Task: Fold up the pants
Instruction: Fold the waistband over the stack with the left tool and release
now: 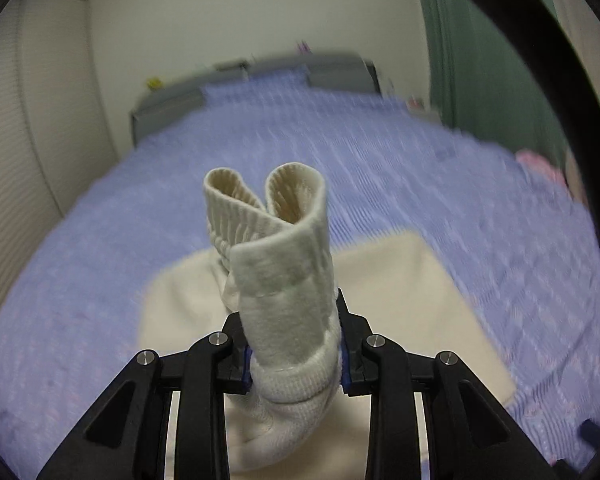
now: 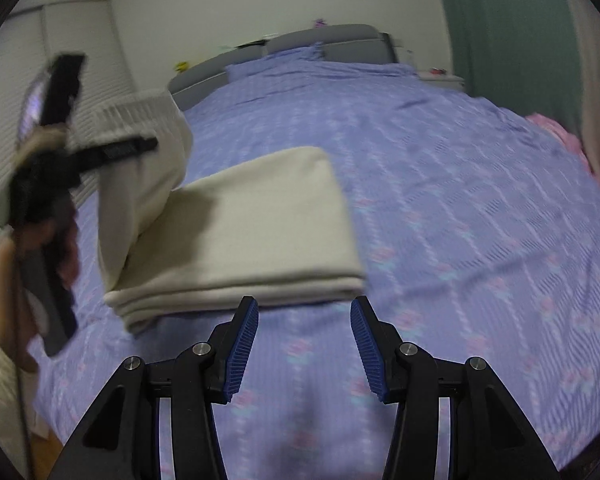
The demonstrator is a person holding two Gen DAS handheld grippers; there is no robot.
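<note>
Pants (image 2: 236,224) lie folded on the bedspread (image 2: 440,208), long axis 8 to 2 o'clock, at 11 o'clock from the right gripper (image 2: 304,344), whose jaws are spread and empty. Left gripper (image 1: 296,344), nearer, pinches the raised ribbed cuffs (image 1: 268,208).

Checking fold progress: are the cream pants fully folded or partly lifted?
Partly lifted. The cream pants lie folded on the purple bedspread, but the left gripper holds their ribbed cuff end raised.

A bed (image 2: 440,184) with a purple patterned cover fills the room, grey headboard (image 2: 324,42) against the pale wall. A green curtain (image 2: 512,28) hangs right (pink cloth (image 2: 556,130) below it).
</note>
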